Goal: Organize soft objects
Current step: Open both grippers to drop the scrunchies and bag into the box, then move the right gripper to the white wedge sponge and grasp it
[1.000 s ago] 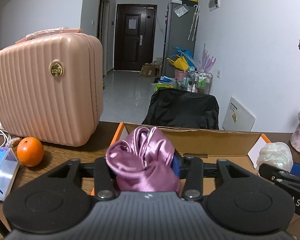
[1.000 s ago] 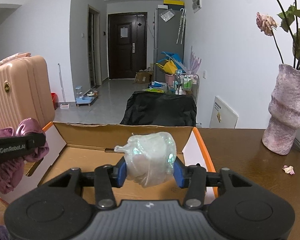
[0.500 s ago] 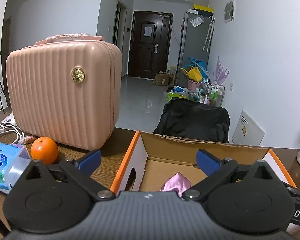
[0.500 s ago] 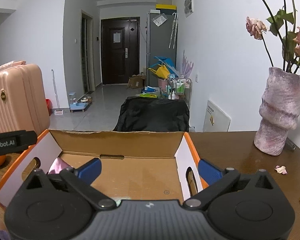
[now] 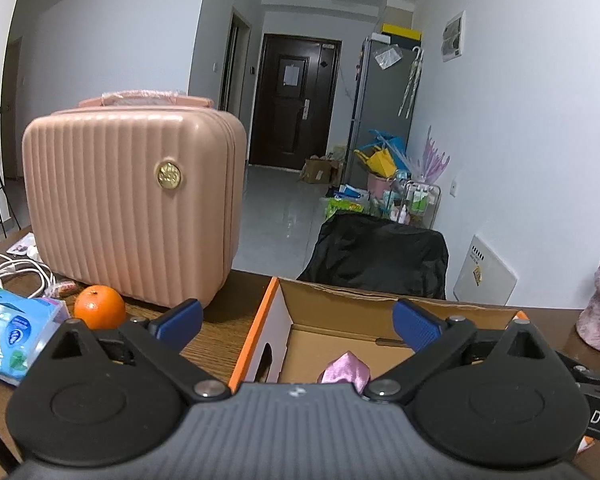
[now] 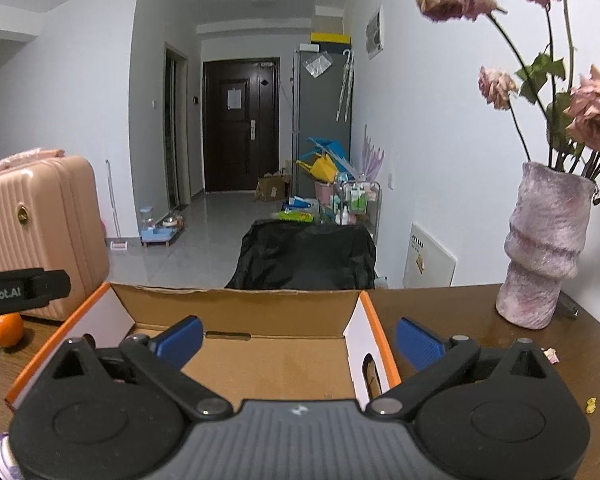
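A pink-purple satin cloth point(image 5: 345, 368) lies crumpled inside the open cardboard box point(image 5: 340, 300), toward its near left part; only a shiny, folded peak of it shows above the body of the device in front. The box point(image 6: 236, 308) is brown inside with white end walls, orange edges and an oval handle hole in each end. It stands upright on the table, its top open.
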Tool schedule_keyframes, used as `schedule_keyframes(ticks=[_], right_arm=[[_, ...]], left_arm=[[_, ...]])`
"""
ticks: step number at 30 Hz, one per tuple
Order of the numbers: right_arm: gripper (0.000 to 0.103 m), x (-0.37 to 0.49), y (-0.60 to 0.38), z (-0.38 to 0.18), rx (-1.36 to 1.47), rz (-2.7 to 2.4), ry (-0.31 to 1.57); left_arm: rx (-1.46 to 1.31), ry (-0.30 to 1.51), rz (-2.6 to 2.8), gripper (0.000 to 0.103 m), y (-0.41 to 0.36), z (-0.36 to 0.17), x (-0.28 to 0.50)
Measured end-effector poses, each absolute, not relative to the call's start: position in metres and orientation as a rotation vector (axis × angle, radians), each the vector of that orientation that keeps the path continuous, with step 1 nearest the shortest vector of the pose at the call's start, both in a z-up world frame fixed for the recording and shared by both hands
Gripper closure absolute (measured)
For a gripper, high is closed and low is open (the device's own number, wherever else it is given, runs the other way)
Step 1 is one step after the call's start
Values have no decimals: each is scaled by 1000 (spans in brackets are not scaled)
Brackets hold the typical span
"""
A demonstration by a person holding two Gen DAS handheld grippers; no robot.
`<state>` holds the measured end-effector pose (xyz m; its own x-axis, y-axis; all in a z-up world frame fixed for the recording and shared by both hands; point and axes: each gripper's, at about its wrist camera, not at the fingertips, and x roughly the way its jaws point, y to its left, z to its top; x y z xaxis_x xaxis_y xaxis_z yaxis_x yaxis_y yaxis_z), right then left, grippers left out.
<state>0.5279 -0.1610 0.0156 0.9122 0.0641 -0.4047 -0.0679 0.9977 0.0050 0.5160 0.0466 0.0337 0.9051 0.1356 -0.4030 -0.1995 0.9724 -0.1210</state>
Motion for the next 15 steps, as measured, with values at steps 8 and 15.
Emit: schedule_keyframes(ticks=[8,15], right_arm=[[0,497,-165,25,-9,76,382],[0,469,-171,29,-20,86,369]], left_arm=[[-147,357,147,0,43,45,483],[-125,335,131,0,38,48,453]])
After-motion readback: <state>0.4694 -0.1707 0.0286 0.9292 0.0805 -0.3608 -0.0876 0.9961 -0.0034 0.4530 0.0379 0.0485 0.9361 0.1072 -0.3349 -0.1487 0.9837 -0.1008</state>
